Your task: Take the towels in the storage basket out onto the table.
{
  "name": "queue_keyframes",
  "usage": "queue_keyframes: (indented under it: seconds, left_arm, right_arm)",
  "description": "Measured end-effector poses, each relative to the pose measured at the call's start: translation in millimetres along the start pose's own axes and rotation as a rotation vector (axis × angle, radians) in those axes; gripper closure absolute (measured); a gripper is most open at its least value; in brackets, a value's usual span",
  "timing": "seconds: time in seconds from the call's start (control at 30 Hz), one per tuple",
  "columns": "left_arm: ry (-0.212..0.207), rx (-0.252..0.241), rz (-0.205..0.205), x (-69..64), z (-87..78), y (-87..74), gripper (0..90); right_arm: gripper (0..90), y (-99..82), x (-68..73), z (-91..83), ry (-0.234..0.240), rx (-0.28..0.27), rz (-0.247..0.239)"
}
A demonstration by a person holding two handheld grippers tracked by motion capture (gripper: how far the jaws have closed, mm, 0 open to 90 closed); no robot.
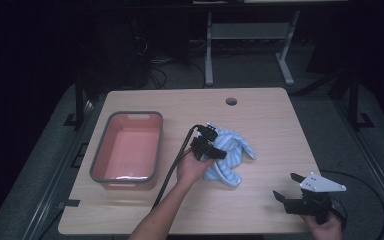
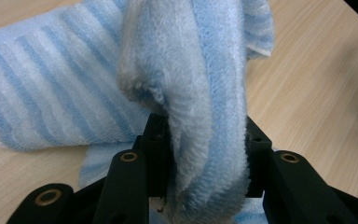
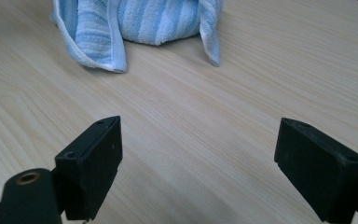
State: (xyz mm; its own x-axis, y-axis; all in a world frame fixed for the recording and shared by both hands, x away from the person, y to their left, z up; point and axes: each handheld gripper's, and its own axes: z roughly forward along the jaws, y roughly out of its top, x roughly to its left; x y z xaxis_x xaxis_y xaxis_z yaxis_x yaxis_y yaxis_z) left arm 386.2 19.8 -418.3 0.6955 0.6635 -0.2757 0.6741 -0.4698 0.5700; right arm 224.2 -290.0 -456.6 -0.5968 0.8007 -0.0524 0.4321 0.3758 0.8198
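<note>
Towel fold (image 2: 200, 116): hangs between your left gripper (image 1: 207, 142) jaws, which sit close on its thick pile; grip looks loose.
Towel place: crumpled mid-surface (image 1: 260, 210), right of the pink tub (image 1: 127, 147).
Handling: soft, light, floppy; take a bunched fold, not one thin hem.
Right gripper (image 1: 287, 186): jaws spread wide, holding nothing.

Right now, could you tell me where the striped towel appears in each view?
High view: the striped towel lies mid-table, right of the pink bin.
Left gripper view: a fold hangs between the left tongs.
Right gripper view: top, left of centre.
Shared landmark: the wooden table.
</note>
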Motion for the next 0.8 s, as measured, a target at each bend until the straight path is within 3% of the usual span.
queue_keyframes:
  seconds: [0.27, 0.5, 0.8]
  left_arm:
    - [-0.004, -0.002, 0.003, -0.1, -0.6, -2.3, 57.0]
    - [-0.004, -0.013, 0.032, -0.5, -10.3, -4.0, 41.7]
    - [-0.021, -0.046, 0.031, -0.7, -26.0, -15.0, 38.6]
  right_arm:
    - [14.5, -0.5, -1.2, 0.8, -0.003, -0.003, -0.006]
    - [14.5, -1.2, -3.3, 0.5, -0.004, 0.0, -0.008]
    - [14.5, -1.2, -3.4, 0.5, -0.004, 0.004, -0.007]
